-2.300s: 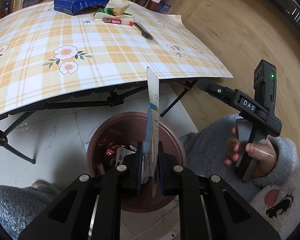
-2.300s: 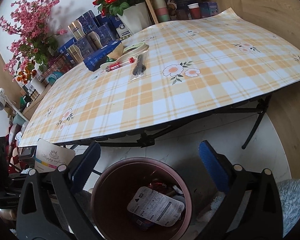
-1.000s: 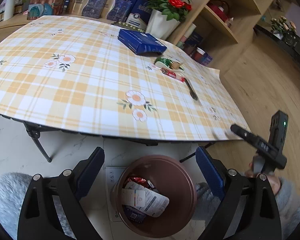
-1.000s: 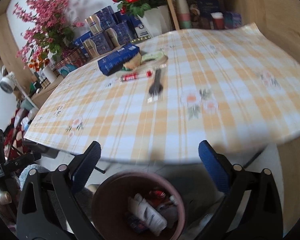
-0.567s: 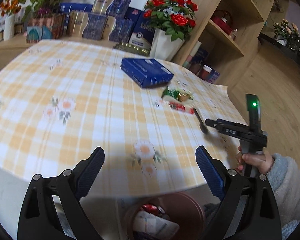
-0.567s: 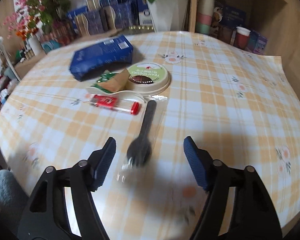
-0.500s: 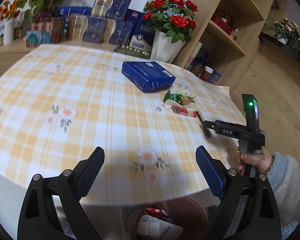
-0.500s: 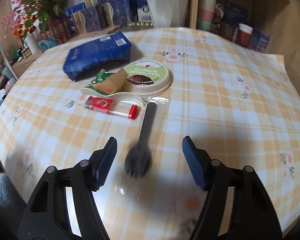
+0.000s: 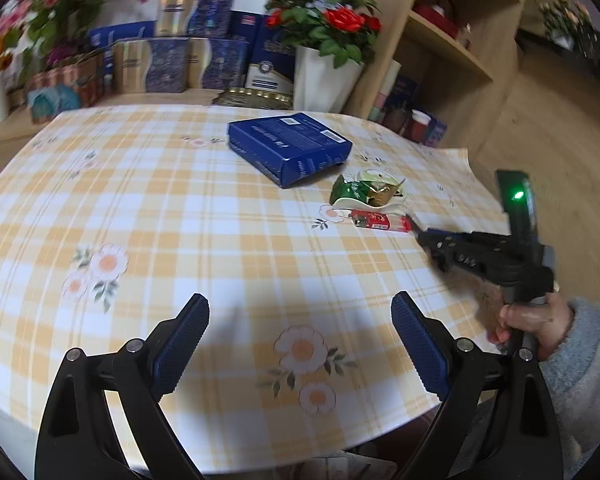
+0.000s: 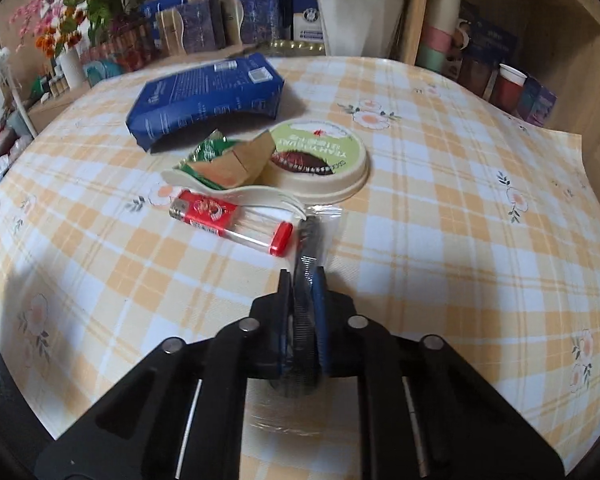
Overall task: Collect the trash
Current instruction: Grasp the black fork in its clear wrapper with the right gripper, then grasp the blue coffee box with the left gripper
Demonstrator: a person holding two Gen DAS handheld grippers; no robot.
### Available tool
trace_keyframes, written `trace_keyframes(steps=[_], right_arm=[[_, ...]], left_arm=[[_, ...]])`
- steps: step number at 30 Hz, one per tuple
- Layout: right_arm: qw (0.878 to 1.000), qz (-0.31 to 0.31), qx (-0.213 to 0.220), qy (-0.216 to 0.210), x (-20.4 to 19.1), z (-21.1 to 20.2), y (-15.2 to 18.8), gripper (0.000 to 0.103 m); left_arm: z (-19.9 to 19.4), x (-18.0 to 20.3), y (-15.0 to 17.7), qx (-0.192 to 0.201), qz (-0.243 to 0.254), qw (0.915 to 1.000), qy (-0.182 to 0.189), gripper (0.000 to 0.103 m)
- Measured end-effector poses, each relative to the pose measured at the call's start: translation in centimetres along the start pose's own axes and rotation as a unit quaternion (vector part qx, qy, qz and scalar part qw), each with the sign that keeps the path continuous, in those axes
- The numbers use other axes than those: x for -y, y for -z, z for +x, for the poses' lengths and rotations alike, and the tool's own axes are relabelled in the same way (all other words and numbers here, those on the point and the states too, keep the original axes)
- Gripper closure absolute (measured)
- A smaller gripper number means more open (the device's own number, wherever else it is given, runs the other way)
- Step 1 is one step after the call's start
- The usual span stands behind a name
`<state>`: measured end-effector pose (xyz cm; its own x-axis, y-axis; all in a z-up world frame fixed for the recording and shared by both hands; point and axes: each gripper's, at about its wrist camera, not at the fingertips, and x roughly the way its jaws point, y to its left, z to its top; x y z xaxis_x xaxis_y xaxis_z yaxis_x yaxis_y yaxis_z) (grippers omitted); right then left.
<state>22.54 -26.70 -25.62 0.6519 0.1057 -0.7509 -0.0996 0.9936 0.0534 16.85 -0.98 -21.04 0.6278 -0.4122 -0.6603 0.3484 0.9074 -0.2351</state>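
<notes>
My right gripper (image 10: 303, 276) is shut on a black plastic spoon in a clear wrapper (image 10: 310, 248), low on the checked table. Just beyond lie a red lighter (image 10: 230, 217), a cream plastic fork (image 10: 240, 192), a green and brown wrapper (image 10: 224, 158) and a round yogurt lid (image 10: 320, 156). My left gripper (image 9: 300, 340) is open and empty above the table's near edge. In the left wrist view the right gripper (image 9: 420, 235) reaches in beside the lighter (image 9: 374, 219) and the wrapper pile (image 9: 364, 192).
A blue box lies behind the trash (image 10: 208, 96), also in the left wrist view (image 9: 290, 148). A white vase of red roses (image 9: 320, 76), boxes and flowers line the back. Wooden shelves (image 9: 440, 48) stand to the right. The table's near edge (image 9: 340, 446) curves below my left gripper.
My right gripper has moved down over the spoon and closed on it. My left gripper has risen from the bin to above the table, still open.
</notes>
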Motion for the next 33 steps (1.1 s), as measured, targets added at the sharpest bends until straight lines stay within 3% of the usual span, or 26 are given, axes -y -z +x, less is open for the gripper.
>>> trace_keyframes(steps=[3,8,12,16,26,31,33], right_arm=[[0.998,0.035,0.044,-0.014,1.6,-1.5,0.2,0.089],[0.993,0.096,0.064,-0.031,4.1,-2.3,0.4,0.089],[0.991,0.110,0.062,-0.040,4.6,-2.1,0.4,0.089],[0.991,0.114,0.059,-0.046,4.8,-1.9,0.5,0.089],[0.987,0.136,0.052,-0.067,5.6,-1.5,0.7,0.089],[0.987,0.136,0.048,-0.070,5.5,-1.3,0.6,0.089],[0.987,0.134,0.047,-0.070,5.4,-1.4,0.6,0.089]], left_arm=[[1.5,1.3,-2.2,-0.002,0.043,0.9990,-0.011,0.013],[5.9,3.1,-7.3,-0.001,0.116,0.9921,-0.046,0.013],[11.5,4.6,-10.8,-0.021,0.186,0.9768,-0.104,0.013],[16.1,6.3,-12.4,-0.046,0.240,0.9604,-0.134,0.013],[22.6,6.7,-13.0,-0.088,0.294,0.9253,-0.223,0.016],[23.9,5.7,-13.7,-0.106,0.304,0.9163,-0.238,0.016],[24.2,5.6,-14.0,-0.114,0.309,0.9158,-0.231,0.025]])
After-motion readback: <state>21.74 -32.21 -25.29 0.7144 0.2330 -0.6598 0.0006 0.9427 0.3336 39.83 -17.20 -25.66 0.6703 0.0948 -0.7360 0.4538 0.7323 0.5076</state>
